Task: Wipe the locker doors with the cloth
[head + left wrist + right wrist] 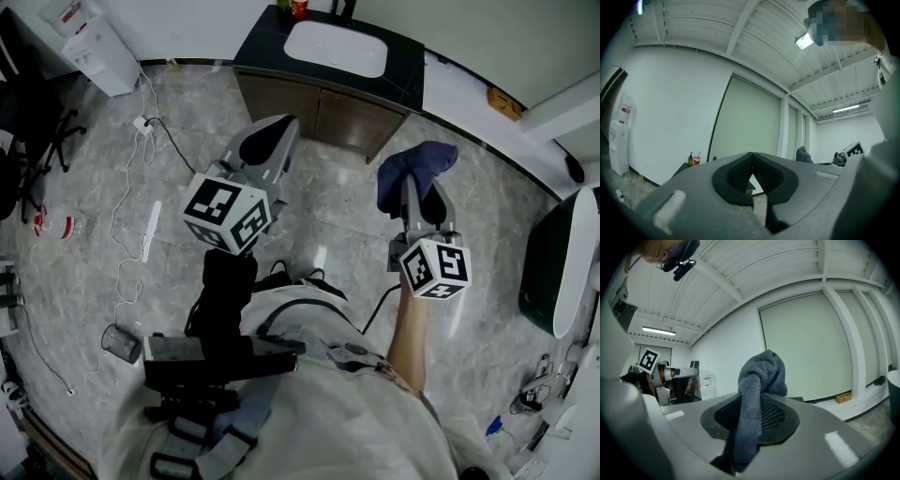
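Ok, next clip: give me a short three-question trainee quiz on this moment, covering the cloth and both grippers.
1. True or false: the dark blue-grey terry cloth is clamped in the left gripper.
2. Pick one. In the head view, ahead of both grippers stands: A) a white oval basin set in a dark-topped cabinet; B) a fridge; C) a bookshelf.
3. Short answer: how do the left gripper's jaws stand?

Key
1. False: the right gripper grips it.
2. A.
3. Together, with nothing between them.
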`<control>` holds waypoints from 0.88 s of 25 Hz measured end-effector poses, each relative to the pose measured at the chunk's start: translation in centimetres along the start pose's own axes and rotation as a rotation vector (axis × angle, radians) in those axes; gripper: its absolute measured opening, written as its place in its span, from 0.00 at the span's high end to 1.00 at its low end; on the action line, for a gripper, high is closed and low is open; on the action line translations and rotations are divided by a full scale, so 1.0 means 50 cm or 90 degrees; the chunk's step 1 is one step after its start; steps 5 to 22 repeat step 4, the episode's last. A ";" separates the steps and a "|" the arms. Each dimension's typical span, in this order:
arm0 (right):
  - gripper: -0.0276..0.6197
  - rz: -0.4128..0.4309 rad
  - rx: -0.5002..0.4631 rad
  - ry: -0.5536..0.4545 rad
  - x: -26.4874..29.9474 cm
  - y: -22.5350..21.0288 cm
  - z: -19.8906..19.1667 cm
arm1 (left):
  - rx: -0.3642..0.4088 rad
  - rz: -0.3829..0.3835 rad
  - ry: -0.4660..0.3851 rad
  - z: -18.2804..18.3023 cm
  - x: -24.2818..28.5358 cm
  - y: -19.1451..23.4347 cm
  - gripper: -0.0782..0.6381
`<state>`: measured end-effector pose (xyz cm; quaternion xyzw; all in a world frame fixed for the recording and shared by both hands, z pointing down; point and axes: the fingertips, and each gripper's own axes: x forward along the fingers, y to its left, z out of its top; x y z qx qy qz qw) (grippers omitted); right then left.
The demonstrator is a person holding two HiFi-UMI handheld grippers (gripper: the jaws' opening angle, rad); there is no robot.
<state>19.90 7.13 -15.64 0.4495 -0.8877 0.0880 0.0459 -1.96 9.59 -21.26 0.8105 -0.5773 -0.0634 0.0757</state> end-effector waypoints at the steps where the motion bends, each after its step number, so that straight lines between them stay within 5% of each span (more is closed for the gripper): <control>1: 0.81 0.000 -0.001 0.000 0.000 0.000 0.000 | 0.000 0.001 0.000 0.000 0.000 0.001 0.89; 22: 0.81 0.001 -0.003 0.002 0.010 0.001 -0.001 | 0.001 0.004 0.000 -0.001 0.002 0.011 0.89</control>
